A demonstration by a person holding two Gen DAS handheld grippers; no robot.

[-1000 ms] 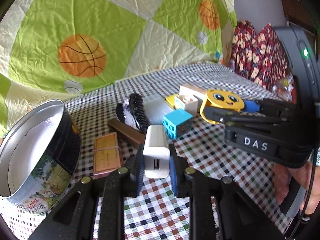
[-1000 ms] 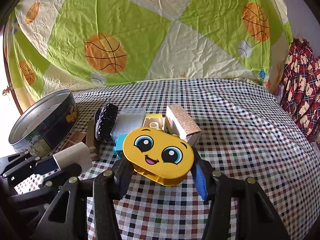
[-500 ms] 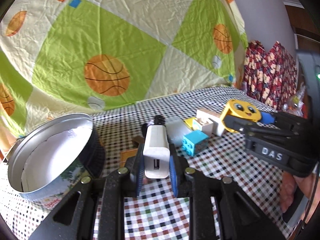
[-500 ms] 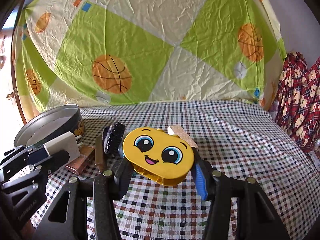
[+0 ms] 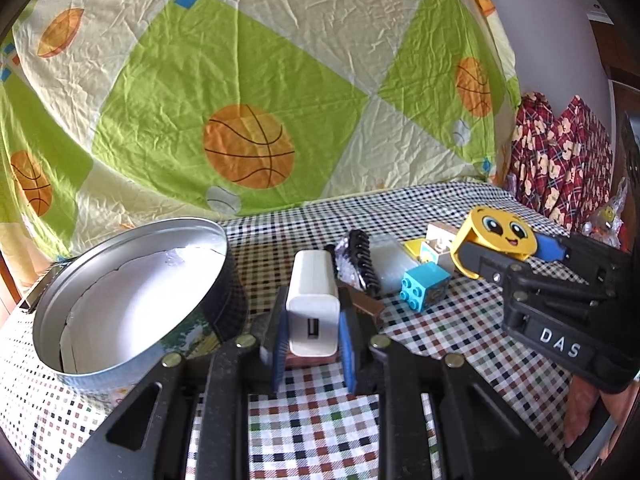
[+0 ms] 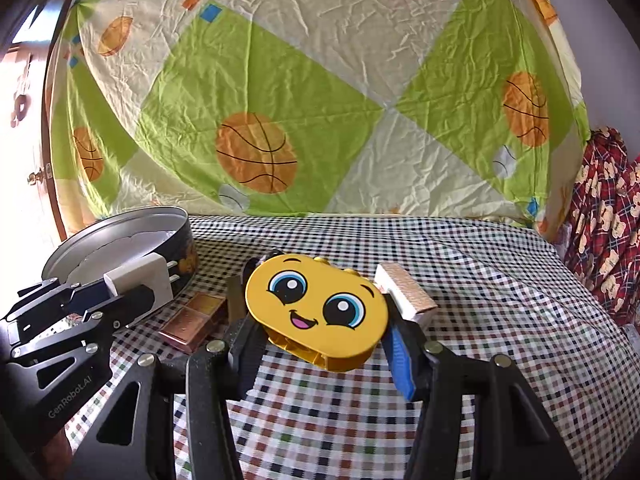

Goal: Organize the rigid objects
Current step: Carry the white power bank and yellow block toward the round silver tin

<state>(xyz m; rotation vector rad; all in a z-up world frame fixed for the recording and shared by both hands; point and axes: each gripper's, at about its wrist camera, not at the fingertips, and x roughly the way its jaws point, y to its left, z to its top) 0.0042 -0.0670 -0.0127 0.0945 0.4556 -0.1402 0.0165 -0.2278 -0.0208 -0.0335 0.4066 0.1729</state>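
- Left wrist view: the left gripper [image 5: 313,330] is seen clamped narrowly on a white USB charger [image 5: 313,305], which is held off the checked table [image 5: 320,432] with its port facing the camera.
- An open round tin [image 5: 132,300] with a white lining is seen just left of the charger, standing on the table.
- Behind the charger, a black hair clip [image 5: 362,258], a translucent box [image 5: 387,261], a blue toy brick [image 5: 425,286] and a brown bar [image 5: 362,302] are grouped on the table.
- At the right, the right gripper [image 5: 504,248] is seen closed on a yellow smiley-face piece [image 5: 502,232].
- Right wrist view: the right gripper [image 6: 326,328] is held partly open around the yellow smiley-face piece [image 6: 316,308], which is pressed between the pads, above the table [image 6: 500,280].
- A white-and-tan box [image 6: 404,292] is seen just behind it; a makeup palette [image 6: 194,320] lies to the left.
- The left gripper [image 6: 132,284] holds the charger [image 6: 138,280] in front of the tin [image 6: 120,236].
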